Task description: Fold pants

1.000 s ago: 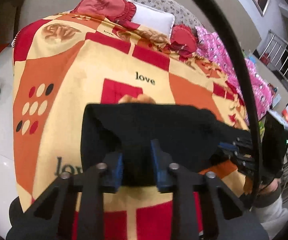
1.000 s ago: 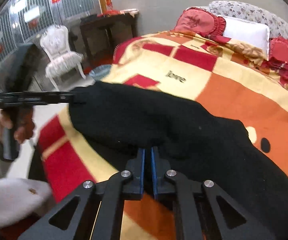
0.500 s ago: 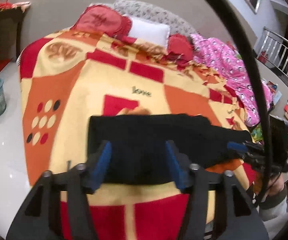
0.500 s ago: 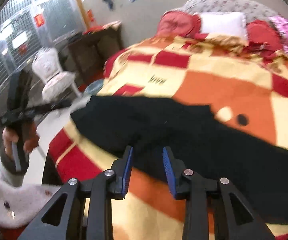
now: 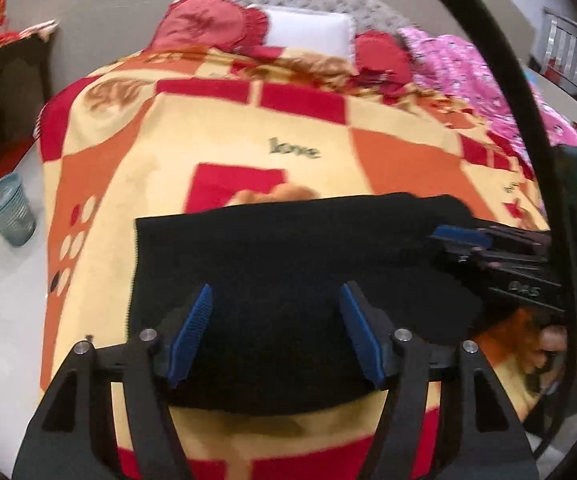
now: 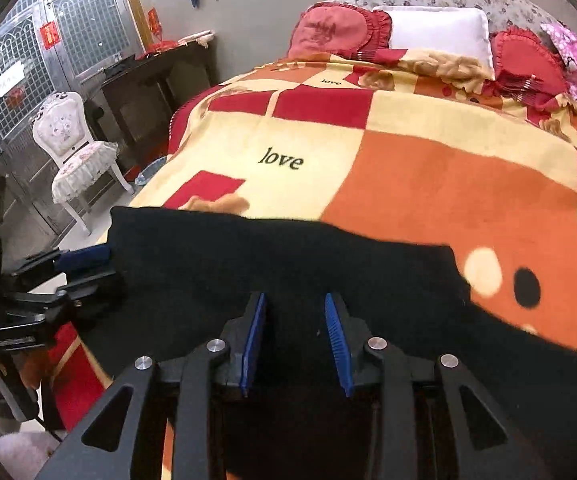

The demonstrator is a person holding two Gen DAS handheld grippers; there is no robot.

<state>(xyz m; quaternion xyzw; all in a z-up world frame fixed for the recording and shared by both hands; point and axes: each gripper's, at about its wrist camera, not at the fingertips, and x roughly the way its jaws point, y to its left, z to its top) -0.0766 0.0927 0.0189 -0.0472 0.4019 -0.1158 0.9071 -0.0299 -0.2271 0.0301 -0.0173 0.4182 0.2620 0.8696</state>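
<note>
**Both claws open over folded pants**

Near the foot edge of the bed, the black pants lie flat on the patterned blanket as a wide dark band running across it. The left claw hovers just above the cloth with its blue pads spread wide, holding nothing. The right claw is also open, a little narrower, empty, over the near part of the pants.

A fold seems to have been laid down and released; the far edge looks straight, though how many layers lie there cannot be told. The cloth trails off toward the bed's right edge, so the job looks partly done.

The next move probably calls for pinching one end of the band with both claws and carrying it across to the other end, keeping edges aligned.
</note>
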